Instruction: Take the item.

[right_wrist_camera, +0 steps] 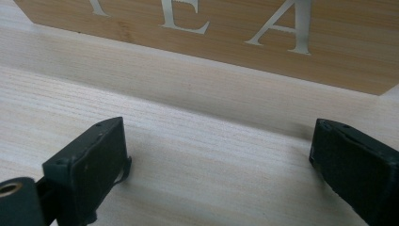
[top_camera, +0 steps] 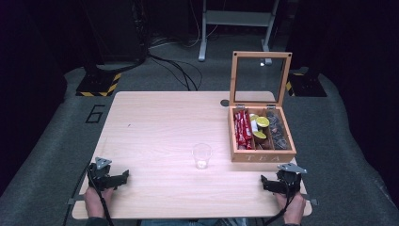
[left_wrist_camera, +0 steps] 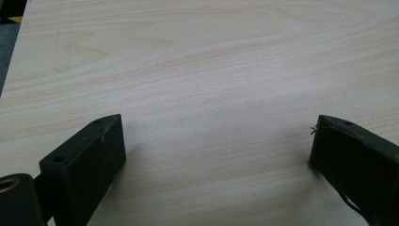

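Observation:
A wooden tea box [top_camera: 261,154] marked TEA stands at the table's right with its glass lid [top_camera: 259,77] upright. Inside lie red packets [top_camera: 243,127], yellow-green pods [top_camera: 259,127] and dark packets [top_camera: 277,131]. A clear plastic cup [top_camera: 202,156] stands near the middle front. My left gripper [top_camera: 114,178] rests open at the front left, its jaws wide over bare wood [left_wrist_camera: 216,136]. At the front right my right gripper [top_camera: 272,183] is open too, just short of the box front [right_wrist_camera: 282,33].
The light wooden table [top_camera: 160,132] has a dark round hole [top_camera: 225,102] near its back edge. Grey floor surrounds it, with cables [top_camera: 179,66], yellow-black striped stand bases [top_camera: 99,84] and a metal frame [top_camera: 235,23] behind.

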The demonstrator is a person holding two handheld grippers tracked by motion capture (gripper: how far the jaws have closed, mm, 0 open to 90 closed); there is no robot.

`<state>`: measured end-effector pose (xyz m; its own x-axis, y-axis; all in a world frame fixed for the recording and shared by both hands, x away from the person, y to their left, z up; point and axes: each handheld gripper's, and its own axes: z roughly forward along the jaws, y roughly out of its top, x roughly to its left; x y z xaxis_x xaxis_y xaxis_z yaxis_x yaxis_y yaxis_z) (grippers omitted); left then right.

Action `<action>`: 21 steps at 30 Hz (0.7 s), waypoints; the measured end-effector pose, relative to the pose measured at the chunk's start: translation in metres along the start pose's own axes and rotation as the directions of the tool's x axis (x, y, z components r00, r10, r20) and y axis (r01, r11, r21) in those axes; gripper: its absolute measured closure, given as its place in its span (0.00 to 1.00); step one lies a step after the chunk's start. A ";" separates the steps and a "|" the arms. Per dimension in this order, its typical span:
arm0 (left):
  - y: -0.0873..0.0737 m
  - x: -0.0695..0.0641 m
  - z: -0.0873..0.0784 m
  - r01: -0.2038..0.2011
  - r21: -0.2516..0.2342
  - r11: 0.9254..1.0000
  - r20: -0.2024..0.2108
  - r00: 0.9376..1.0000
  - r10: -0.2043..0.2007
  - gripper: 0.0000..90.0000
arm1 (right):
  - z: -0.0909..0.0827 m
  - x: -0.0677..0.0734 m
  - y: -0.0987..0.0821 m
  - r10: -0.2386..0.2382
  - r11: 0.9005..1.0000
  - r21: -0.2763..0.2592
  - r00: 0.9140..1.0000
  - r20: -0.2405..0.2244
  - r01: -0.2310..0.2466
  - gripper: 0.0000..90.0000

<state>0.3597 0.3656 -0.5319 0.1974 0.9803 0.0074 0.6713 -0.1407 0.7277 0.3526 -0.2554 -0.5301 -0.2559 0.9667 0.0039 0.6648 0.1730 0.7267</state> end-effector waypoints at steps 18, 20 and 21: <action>0.000 0.000 0.000 0.001 -0.001 1.000 -0.003 1.000 -0.001 0.04 | -0.001 -0.003 0.003 0.010 1.000 0.013 0.999 -0.031 -0.009 0.05; 0.000 0.000 0.000 0.001 -0.002 1.000 -0.003 1.000 -0.001 0.04 | -0.003 -0.003 0.003 0.012 1.000 0.017 0.999 -0.032 -0.011 0.07; 0.000 0.000 0.000 0.001 -0.002 1.000 -0.003 1.000 -0.001 0.04 | -0.005 -0.004 0.004 0.016 1.000 0.010 0.999 -0.033 -0.016 0.08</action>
<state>0.3599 0.3659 -0.5319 0.1943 0.9809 0.0088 0.6703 -0.1393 0.7288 0.3524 -0.2593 -0.5239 -0.2677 0.9627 0.0383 0.6756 0.1593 0.7198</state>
